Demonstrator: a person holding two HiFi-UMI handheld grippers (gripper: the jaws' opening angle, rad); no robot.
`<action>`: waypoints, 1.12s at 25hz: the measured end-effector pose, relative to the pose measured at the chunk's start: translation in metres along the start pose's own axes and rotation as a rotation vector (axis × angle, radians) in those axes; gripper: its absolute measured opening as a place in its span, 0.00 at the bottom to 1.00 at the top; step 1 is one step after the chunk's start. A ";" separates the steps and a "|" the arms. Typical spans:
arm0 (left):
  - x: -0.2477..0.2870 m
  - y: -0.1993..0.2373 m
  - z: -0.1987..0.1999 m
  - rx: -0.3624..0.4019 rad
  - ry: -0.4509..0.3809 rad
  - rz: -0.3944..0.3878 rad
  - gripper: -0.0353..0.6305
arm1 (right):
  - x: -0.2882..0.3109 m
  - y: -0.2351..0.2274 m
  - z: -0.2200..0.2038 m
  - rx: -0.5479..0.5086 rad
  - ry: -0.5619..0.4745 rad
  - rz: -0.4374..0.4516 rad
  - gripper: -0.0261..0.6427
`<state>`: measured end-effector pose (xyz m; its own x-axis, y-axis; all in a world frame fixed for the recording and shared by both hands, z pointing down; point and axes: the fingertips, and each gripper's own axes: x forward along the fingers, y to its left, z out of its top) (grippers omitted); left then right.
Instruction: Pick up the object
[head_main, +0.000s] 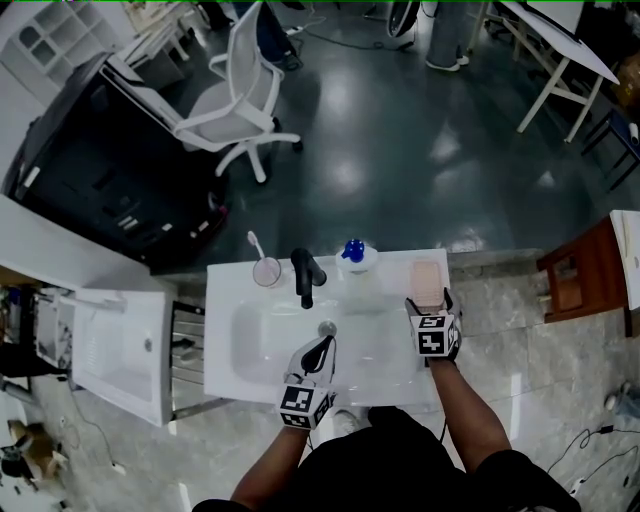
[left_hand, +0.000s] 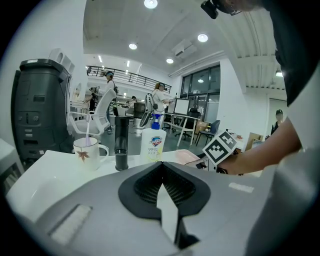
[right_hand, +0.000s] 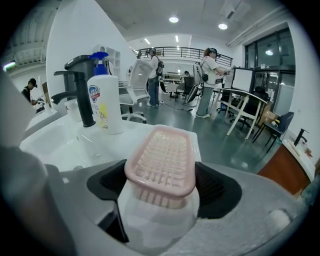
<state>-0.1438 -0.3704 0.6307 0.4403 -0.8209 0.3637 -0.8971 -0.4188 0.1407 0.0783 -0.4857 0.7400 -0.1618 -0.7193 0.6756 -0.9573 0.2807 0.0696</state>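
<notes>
We find the pink soap dish (right_hand: 162, 155) at the far right corner of the white washbasin top (head_main: 225, 330), to the right of the pump bottle (right_hand: 106, 107) and the black tap (right_hand: 82, 97). The right gripper (head_main: 429, 305) straddles its near end, jaws wide apart with one dark pad along each long side. The pads seem to sit right at the rim without squeezing yet, though the wide-angle view leaves us unsure of the last gap. The left gripper (left_hand: 162, 169) hangs over the near edge of the basin with its jaws together and nothing between them. We judge the dish to be light, hollow, moulded plastic: stiff enough to hold, yet thin-walled and slotted, so it may flex or pop out under a hard squeeze. Its smooth, rounded rim could be slick, more so if wet. We would take it across its short width near the middle, pads flat under the flared rim, and lift it level.
</notes>
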 end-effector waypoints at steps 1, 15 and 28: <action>-0.002 0.000 0.000 0.002 -0.001 0.001 0.08 | -0.003 0.001 0.002 -0.003 -0.010 -0.001 0.67; -0.035 -0.003 0.007 -0.001 -0.040 0.009 0.08 | -0.086 0.019 0.062 -0.081 -0.210 -0.026 0.67; -0.054 -0.008 0.035 0.024 -0.155 -0.021 0.08 | -0.178 0.039 0.117 -0.109 -0.411 -0.039 0.67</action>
<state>-0.1592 -0.3366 0.5779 0.4612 -0.8610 0.2143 -0.8872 -0.4444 0.1240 0.0417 -0.4208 0.5363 -0.2291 -0.9179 0.3241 -0.9373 0.2978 0.1809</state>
